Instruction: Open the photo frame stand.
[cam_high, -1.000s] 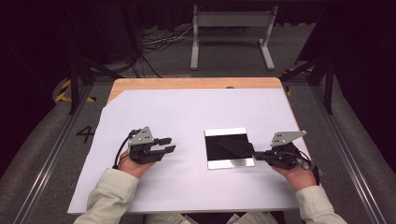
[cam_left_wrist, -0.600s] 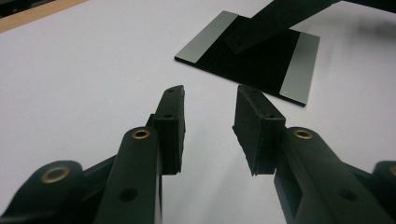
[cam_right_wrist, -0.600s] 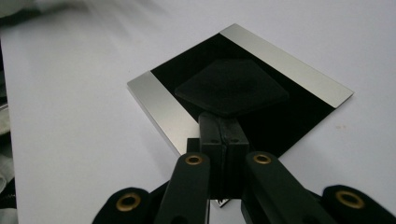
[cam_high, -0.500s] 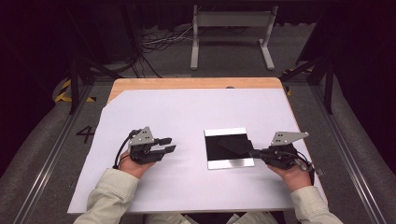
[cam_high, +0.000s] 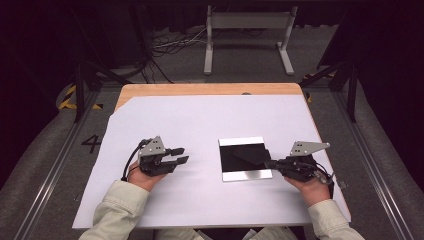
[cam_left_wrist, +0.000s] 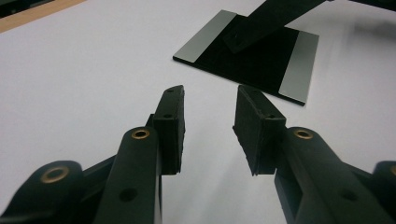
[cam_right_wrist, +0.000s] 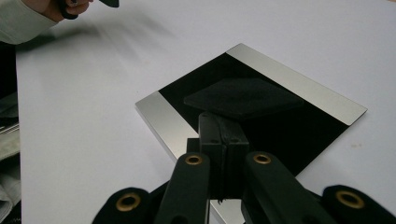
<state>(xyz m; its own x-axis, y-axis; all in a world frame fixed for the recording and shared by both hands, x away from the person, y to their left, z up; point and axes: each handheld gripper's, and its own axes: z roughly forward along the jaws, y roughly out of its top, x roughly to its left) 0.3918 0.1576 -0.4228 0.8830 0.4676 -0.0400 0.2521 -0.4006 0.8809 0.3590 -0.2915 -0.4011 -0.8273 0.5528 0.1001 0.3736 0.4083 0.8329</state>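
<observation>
A flat plate (cam_high: 246, 174) with a black middle and silver strips along two edges lies on the white sheet, right of centre. My right gripper (cam_high: 268, 163) reaches in from the plate's right side, shut on the corner of a thin black flat pad (cam_high: 250, 154) that it holds just over the black middle. The right gripper view shows those jaws (cam_right_wrist: 223, 125) pressed together on the pad (cam_right_wrist: 243, 97) above the plate (cam_right_wrist: 161, 115). My left gripper (cam_high: 181, 155) rests on the sheet left of the plate, open and holding nothing (cam_left_wrist: 208, 100); beyond it lie the plate (cam_left_wrist: 299, 65) and the pad (cam_left_wrist: 268, 18).
The white sheet (cam_high: 200, 120) covers most of a wooden table (cam_high: 200, 89). Dark floor, cables and a metal stand (cam_high: 247, 35) lie beyond the far edge. Metal rails run along both sides of the table.
</observation>
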